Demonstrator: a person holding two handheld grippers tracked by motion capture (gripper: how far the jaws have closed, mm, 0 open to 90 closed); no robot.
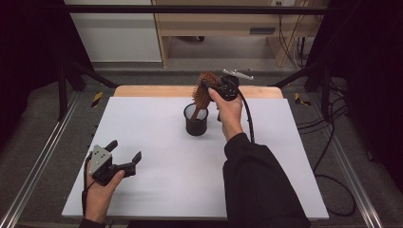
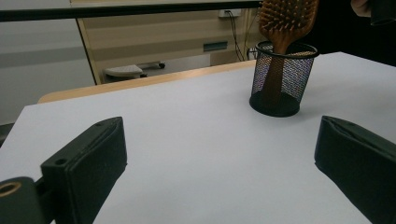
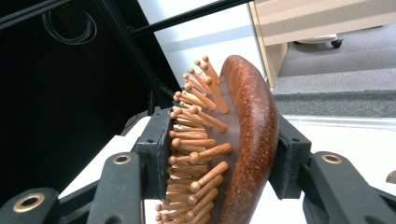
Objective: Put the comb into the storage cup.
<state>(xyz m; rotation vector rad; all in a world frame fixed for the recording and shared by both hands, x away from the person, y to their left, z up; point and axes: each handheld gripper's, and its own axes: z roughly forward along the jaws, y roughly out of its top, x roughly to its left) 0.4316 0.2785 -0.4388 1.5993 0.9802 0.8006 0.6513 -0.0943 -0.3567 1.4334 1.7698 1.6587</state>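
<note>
A wooden hairbrush (image 1: 203, 91) stands handle-down in a black mesh cup (image 1: 196, 121) at the table's far middle. My right gripper (image 1: 206, 85) is shut on the brush head (image 3: 250, 135): one pad presses the bristles, the other the smooth wooden back. In the left gripper view the brush (image 2: 286, 18) leans in the cup (image 2: 282, 79), its handle showing through the mesh. My left gripper (image 1: 125, 151) rests low at the near left of the white table top (image 1: 157, 142), open (image 2: 219, 154), with nothing between its pads.
A wooden strip (image 1: 157, 90) edges the table's far side, with a desk and cables on the floor beyond. Metal rails (image 1: 43, 156) run along both sides of the table. The person's dark sleeve (image 1: 259, 185) lies over the near right.
</note>
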